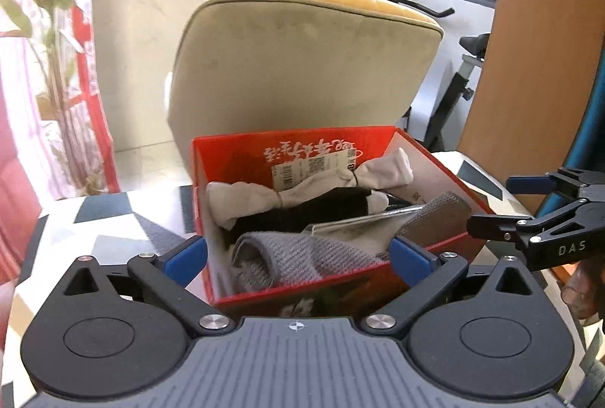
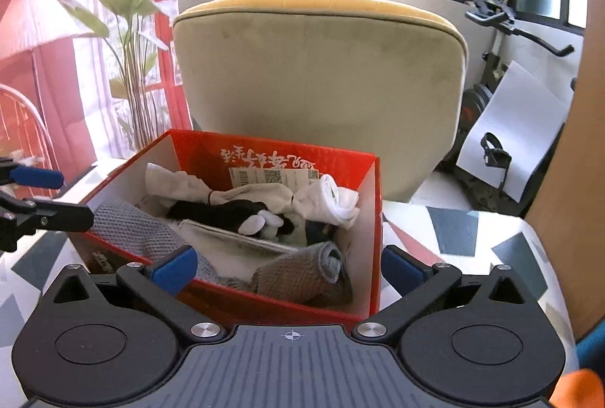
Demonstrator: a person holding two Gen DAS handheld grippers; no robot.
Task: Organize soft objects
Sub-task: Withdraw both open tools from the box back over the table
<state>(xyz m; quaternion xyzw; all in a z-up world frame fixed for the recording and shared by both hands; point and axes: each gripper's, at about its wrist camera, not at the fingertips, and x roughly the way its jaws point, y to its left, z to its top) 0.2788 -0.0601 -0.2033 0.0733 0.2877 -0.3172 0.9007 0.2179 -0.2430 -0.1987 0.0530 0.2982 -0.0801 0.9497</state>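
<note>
Both tools are released, left tool (image 1: 298, 258) and right tool (image 2: 289, 266) empty, hovering at the red box (image 1: 302, 289) on the tabletop (image 1: 113, 219). Grey socks (image 1: 302, 256) sit inside, so stowing looks done. Next up: find any leftover soft item.

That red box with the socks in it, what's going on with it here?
A person holds a two-finger gripper in each hand over a red box on a patterned table. The left gripper and right gripper are both wide open and hold nothing. In the box lie grey cloths, white socks and a black sock.
</note>
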